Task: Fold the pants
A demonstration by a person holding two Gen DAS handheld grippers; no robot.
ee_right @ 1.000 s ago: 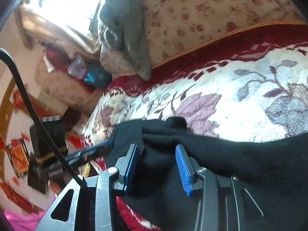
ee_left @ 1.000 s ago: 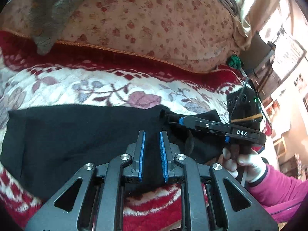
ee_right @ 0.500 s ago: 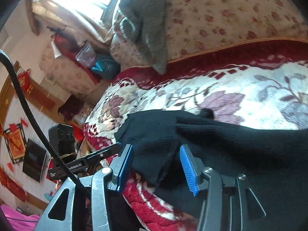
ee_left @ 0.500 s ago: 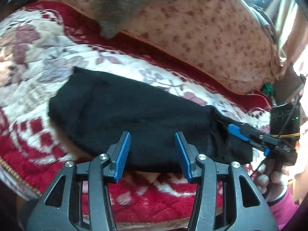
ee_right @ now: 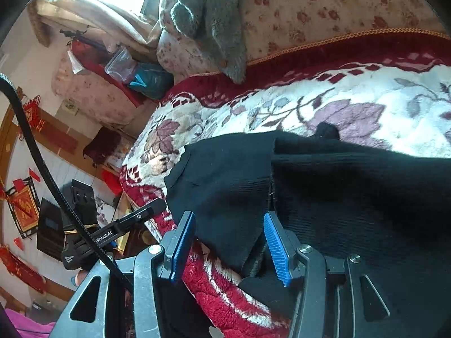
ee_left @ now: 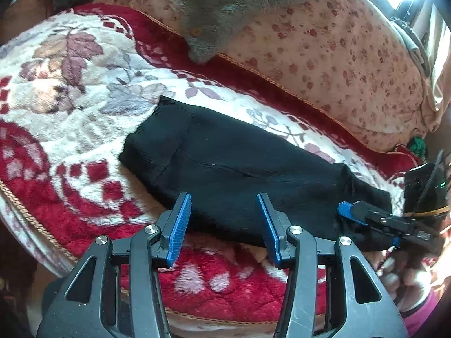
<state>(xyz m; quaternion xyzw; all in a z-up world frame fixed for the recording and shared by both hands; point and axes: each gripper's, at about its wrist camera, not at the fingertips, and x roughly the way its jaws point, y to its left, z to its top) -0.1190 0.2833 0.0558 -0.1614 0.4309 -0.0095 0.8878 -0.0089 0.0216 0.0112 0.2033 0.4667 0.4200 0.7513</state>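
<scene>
The black pants (ee_left: 239, 163) lie folded in a long band across the floral blanket (ee_left: 84, 112). My left gripper (ee_left: 224, 225) is open just in front of the pants' near edge, with nothing pressed between its blue pads. At the pants' right end, my right gripper (ee_left: 363, 218) is held by a person's hand (ee_left: 406, 281). In the right wrist view the right gripper (ee_right: 229, 242) is open too. A loose corner of the pants (ee_right: 236, 225) hangs between its pads without being pinched. The left gripper (ee_right: 126, 225) shows at lower left of that view.
A flower-print pillow (ee_left: 324, 56) runs along the back of the blanket, with a grey plush cloth (ee_left: 220, 14) draped over it. The blanket's red border (ee_left: 225, 287) drops off at the near edge. Room clutter and red wall hangings (ee_right: 25, 211) lie beyond the bed's end.
The left gripper went from shut to open and swung round, so the pants now lie slanted ahead of it. The right jaws spread wider and drew back off the pants' end.
</scene>
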